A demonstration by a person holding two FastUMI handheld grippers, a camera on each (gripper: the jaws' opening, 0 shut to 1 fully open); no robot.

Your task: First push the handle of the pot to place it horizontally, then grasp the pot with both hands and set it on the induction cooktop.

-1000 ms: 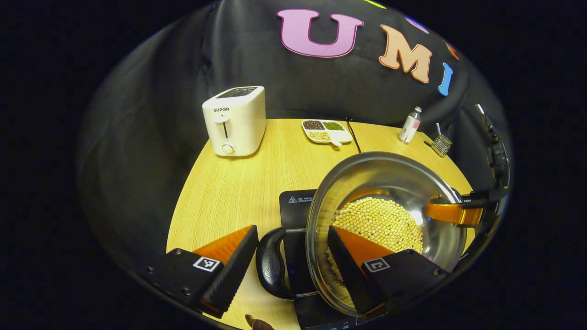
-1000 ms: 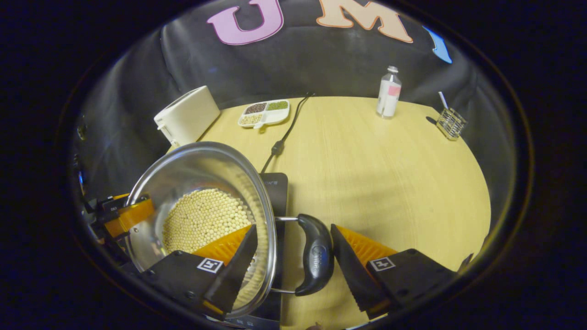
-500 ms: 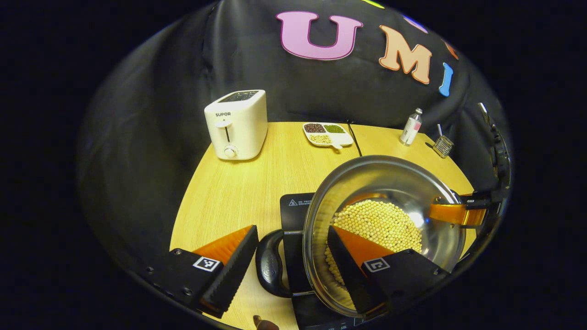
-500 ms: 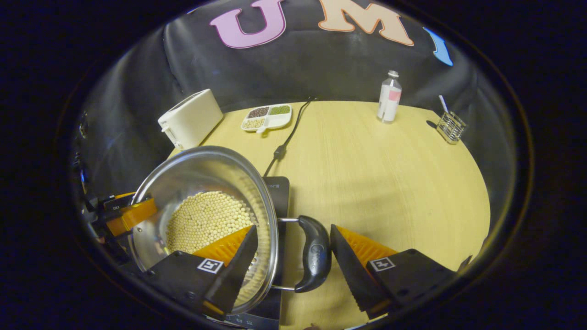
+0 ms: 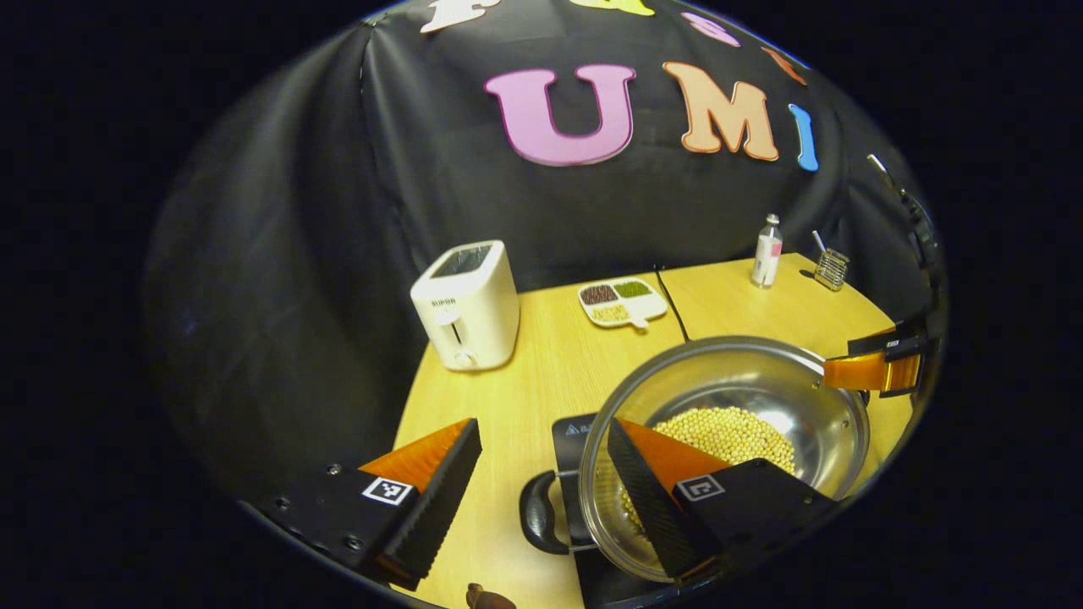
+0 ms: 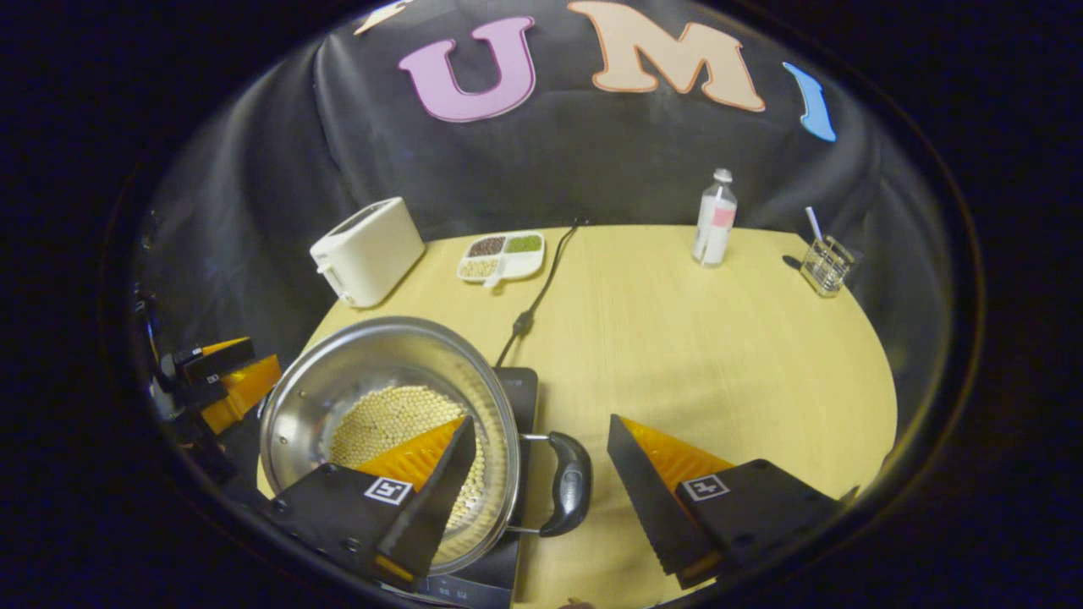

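Observation:
The steel pot [image 5: 761, 381] holds yellow beans [image 5: 728, 427] and sits on the black induction cooktop [image 5: 568, 427]. Its black left handle [image 5: 540, 523] lies low between and beyond the fingers of my left gripper [image 5: 541, 431], which is open and clear of it. In the right gripper view the pot [image 6: 355, 372] rests on the cooktop [image 6: 520, 385] with its right handle [image 6: 568, 495] sticking out level. My right gripper [image 6: 540, 423] is open above that handle, not touching it. Each view shows the other gripper's orange finger past the pot's far rim, the right one [image 5: 876, 368] and the left one [image 6: 224, 381].
A white toaster [image 6: 368, 249] stands at the table's back left. Near it lies a divided dish [image 6: 501, 255] of beans. The cooktop's cord [image 6: 541, 288] runs to the back edge. A bottle [image 6: 715, 218] and a wire holder [image 6: 825, 264] stand at the back right.
Both grippers have risen and drawn back from the pot's handles, staying open. The pot now lies lower and farther off in both views, resting on the cooktop.

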